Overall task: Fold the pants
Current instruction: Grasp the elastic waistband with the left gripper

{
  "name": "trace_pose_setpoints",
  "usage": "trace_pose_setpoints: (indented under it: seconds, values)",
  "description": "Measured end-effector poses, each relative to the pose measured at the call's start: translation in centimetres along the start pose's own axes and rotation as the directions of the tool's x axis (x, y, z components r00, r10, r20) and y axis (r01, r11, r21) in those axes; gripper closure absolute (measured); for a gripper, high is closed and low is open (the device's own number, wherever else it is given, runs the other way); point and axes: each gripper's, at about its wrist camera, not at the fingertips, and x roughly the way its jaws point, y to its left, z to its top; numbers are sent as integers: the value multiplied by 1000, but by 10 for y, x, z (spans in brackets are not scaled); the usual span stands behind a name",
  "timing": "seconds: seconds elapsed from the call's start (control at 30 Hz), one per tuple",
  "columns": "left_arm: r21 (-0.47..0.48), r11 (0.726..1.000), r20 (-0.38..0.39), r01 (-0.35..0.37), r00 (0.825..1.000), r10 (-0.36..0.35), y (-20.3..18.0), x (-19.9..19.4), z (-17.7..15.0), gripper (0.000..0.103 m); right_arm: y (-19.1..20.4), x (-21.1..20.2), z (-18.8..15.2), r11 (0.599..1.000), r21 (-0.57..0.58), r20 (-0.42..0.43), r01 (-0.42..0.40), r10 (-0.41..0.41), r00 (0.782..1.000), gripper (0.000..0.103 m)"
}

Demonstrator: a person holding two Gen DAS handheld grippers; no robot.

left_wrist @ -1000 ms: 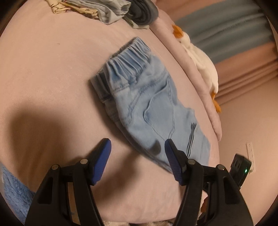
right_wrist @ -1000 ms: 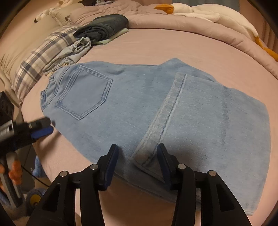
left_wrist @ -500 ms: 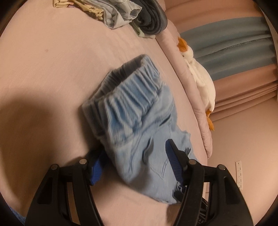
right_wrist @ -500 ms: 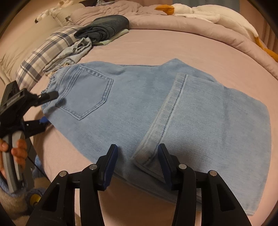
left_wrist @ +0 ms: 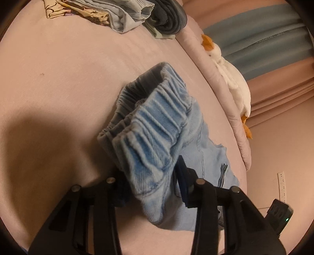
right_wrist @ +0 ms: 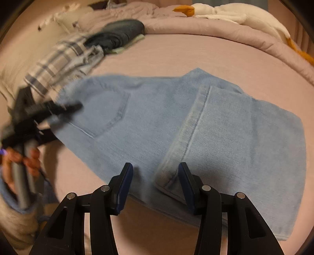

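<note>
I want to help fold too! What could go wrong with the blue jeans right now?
The left gripper pinches only the bunched elastic waistband of the light blue denim jeans, so it might slip out. The right gripper is open above the folded-over leg hem, holding nothing, so that fold could slide crooked.

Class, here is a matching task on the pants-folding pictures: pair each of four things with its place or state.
Things:
1. left tool
2. right tool
3. plush goose
4. dark folded garment

Places or states:
a. lies along the rolled duvet at the far edge of the bed
b. open, poised over the hem of the folded-over leg
c. sits in the clothes pile beside the plaid pillow
d. closed on the elastic waistband of the jeans

Pairs: 1-d, 2-b, 3-a, 4-c
</note>
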Motion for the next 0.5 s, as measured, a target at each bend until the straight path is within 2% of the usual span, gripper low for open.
trace_pose_setpoints:
  seconds: [0.1,0.2,0.27,0.37,0.43,0.5]
  values:
    - [15,1000,1,-9,1000,9,-2,1,0,64,-2,-10,6,998,13,52,-53,53,997,55]
    - [18,1000,4,-1,1000,1,-1,2,0,64,0,-10,21,999,17,67,-40,39,997,55]
    - [27,1000,6,-5,1000,5,-2,2,0,64,3,0,34,1000,8,59,15,-15,998,55]
    - [35,999,6,-8,1000,8,-4,3,0,64,5,19,49,1000,1,21,21,-21,1000,56]
    - [41,999,6,-9,1000,9,-4,4,0,64,7,30,59,1000,-2,11,20,-20,1000,64]
    - [47,999,7,-11,1000,11,-4,4,0,64,6,41,67,1000,16,-2,19,-19,1000,67]
